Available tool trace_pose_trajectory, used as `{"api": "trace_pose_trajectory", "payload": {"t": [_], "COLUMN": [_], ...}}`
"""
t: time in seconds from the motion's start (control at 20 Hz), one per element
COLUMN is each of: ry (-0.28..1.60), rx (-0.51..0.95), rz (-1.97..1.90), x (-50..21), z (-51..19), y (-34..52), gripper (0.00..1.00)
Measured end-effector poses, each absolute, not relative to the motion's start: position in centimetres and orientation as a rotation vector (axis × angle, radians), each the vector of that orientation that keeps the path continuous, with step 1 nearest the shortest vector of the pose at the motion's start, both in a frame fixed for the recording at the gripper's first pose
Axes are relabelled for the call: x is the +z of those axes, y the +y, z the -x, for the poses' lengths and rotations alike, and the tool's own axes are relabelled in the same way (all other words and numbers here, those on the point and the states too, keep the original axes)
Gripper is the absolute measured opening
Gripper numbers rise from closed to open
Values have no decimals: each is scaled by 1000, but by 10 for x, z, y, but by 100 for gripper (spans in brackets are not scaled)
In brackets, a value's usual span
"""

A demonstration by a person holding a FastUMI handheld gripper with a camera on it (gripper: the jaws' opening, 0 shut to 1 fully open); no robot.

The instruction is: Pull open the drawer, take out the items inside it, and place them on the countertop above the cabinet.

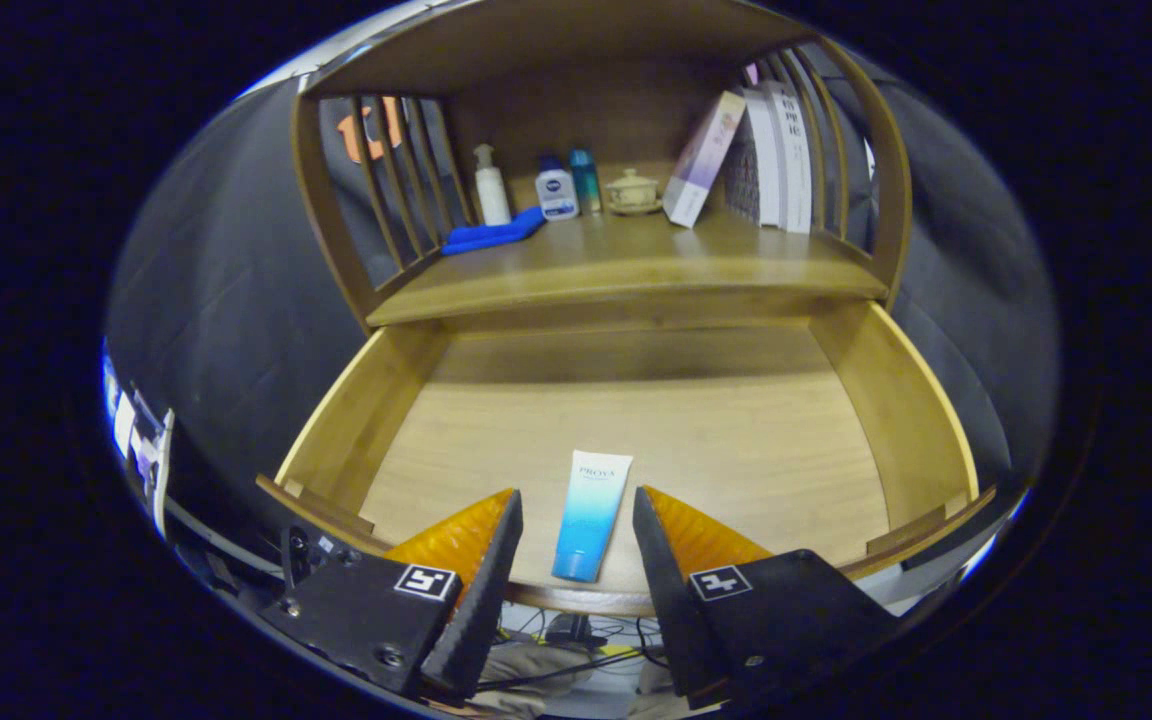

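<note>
a: how do the jaws stand?

b: the gripper [577, 525] is spread wide, its two wedge-shaped fingers [496, 560] well apart, with ridged inner faces and flat blocky mounts behind them, each carrying a small square marker. nothing is clamped, and neither finger touches anything that i can make out.

a: and the thing to fetch?

b: a soft squeeze tube [590, 515], slim and flat, white at the crimped far end and fading to blue toward the cap end nearest the jaws. it lies flat on the drawer floor, right in the gap between the two fingertips, lengthwise along them, with clear space on either side. whether the tips are level with it or hovering above, i cannot tell.

a: what about the drawer itself?

b: the drawer [921, 400] is pulled open, a shallow box of pale, smooth wood with a fine grain. its low side walls run away beyond the fingers on both sides, and its front edge sits just under the jaws.

a: beyond that?

b: the countertop [626, 270], a darker wooden shelf, lies beyond the drawer's back, framed by curved side rails with thin slats. on it, far from the jaws, stand a white pump bottle [491, 186], a small white jar-like bottle [556, 190], a slender teal bottle [585, 180], a little lidded ceramic cup [632, 191], a leaning flat box [702, 158] and upright books [786, 155]. a folded blue cloth [492, 234] lies beside the pump bottle.
</note>
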State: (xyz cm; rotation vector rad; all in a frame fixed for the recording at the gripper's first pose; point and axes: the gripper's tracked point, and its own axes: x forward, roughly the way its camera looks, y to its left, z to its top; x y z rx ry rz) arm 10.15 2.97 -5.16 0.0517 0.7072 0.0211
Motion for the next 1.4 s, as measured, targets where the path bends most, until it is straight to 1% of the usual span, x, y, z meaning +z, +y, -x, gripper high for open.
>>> {"api": "trace_pose_trajectory", "payload": {"t": [0.25,0.6,0.95,1.4], "ry": [836,1010,1119,1293], "rx": [9,0,-36,-99], "rz": [-52,-131,-162,-100], "x": [-70,-86,-101,-121], "z": [-120,-134,-148,-147], "y": [26,26,30,28], "gripper": [73,73,73,73]}}
